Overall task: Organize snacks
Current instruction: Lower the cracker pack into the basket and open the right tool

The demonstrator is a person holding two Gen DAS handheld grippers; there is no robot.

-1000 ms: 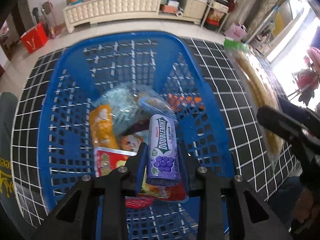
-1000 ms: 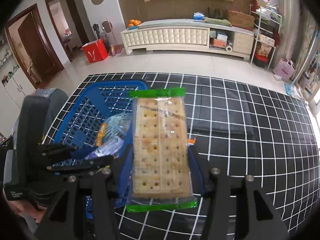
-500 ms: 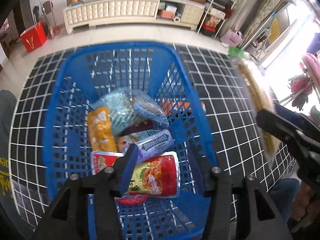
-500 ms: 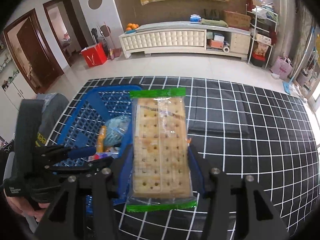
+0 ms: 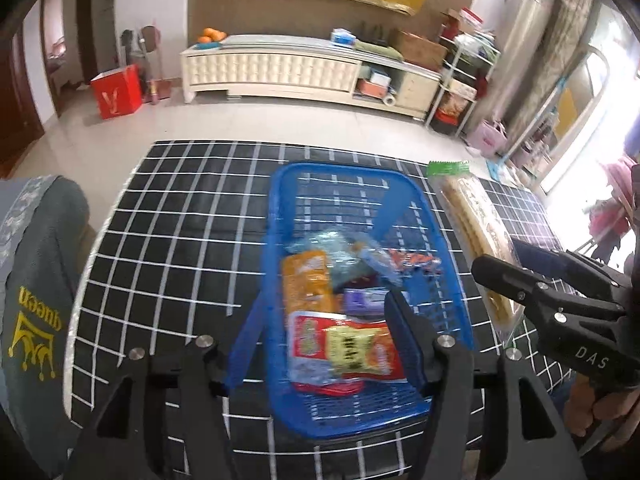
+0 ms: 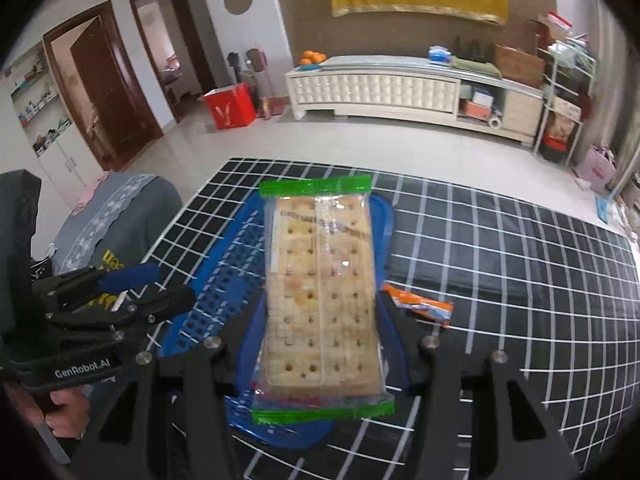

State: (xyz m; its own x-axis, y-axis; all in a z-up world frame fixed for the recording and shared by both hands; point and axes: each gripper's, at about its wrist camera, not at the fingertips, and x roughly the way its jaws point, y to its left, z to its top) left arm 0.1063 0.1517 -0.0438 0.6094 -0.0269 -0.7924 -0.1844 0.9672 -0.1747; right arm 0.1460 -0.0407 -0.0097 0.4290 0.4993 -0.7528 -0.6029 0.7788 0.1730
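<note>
- The right claw (image 6: 320, 344) pinches a cracker pack (image 6: 320, 292) by its sides, with the pack's long axis running forward along the fingers.
- The blue basket (image 5: 276, 216) lies just left of and below the held pack; in the right view the pack hangs over the basket's right rim.
- The left claw (image 5: 324, 344) is spread and holds nothing, hovering over the basket's near end.
- The basket's long axis runs away from the person, so the pack is already roughly in line with it.
- Inside are a red packet (image 5: 344, 344), an orange packet (image 5: 306, 280) and a purple gum pack (image 5: 366, 300); the far end looks freest.
- An orange wrapper (image 6: 420, 306) lies on the checkered surface (image 6: 500, 280) just right of the basket.
</note>
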